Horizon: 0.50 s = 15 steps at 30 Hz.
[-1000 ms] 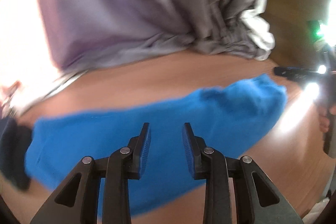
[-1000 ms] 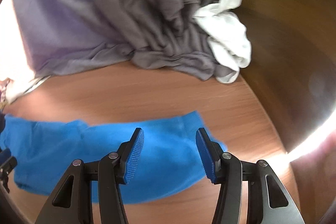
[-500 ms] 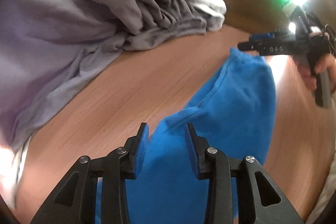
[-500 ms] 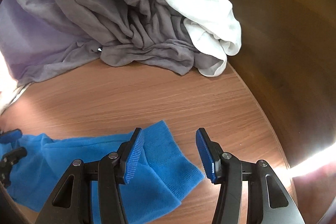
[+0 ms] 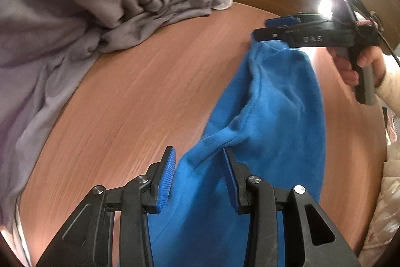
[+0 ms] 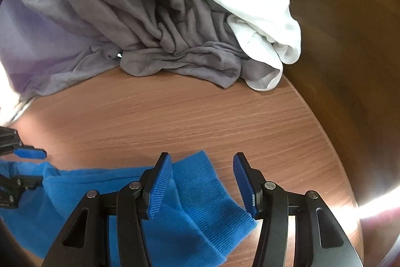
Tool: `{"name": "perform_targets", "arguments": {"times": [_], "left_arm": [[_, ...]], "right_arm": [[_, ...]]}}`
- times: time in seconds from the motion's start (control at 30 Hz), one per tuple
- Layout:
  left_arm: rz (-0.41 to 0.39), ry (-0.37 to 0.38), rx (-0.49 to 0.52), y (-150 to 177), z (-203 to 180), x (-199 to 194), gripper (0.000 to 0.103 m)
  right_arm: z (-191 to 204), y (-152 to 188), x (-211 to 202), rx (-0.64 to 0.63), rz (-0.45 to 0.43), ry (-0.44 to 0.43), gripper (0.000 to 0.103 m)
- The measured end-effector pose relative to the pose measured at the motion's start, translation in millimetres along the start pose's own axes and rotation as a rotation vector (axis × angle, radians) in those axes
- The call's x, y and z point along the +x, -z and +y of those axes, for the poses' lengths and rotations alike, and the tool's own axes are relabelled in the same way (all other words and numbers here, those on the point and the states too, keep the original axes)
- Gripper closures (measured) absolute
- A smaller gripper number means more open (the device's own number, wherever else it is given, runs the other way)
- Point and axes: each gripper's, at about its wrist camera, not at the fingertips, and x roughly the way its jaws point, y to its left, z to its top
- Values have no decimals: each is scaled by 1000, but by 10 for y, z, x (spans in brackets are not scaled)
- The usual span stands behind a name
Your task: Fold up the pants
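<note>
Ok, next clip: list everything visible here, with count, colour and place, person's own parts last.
blue pants: one, bright blue, stretched across the table's near side
grey cloth: one heap, grey, at the table's far side
white cloth: one, white, bunched against the grey heap
table: one, brown wood grain, rounded edge
left gripper: black, blue pads, open over a pants ridge
right gripper: black, blue pads, open over the ribbed cuff
hand: one, holding the right gripper's handle

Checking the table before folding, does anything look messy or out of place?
Yes. The blue pants lie bunched, with a raised crease near the left gripper, not flat. A crumpled heap of grey fabric and white cloth crowds the far side of the wooden table.
</note>
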Motion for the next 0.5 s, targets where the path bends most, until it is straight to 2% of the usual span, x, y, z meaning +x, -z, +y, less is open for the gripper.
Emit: {"name": "perform_targets", "arguments": {"times": [0.2,0.23,0.27,0.33,0.5], "left_arm": [[16,39,-29,32,12,83,66],[19,48,-42,35,24,85,69],[20,55,-50,30,38,85,80],[33,58,-63,26,35,62,90],[58,94,-141,-4,-6,-170,95]], "right_arm": [[-39,-13,122,8,33,-42,50],[-40,-15,121,13,34,-46,50],[-39,-19,118,17,35,-50,50],[-26,-17,113,12,38,-49,50],[-26,11,15,27,51,-30,50]]}}
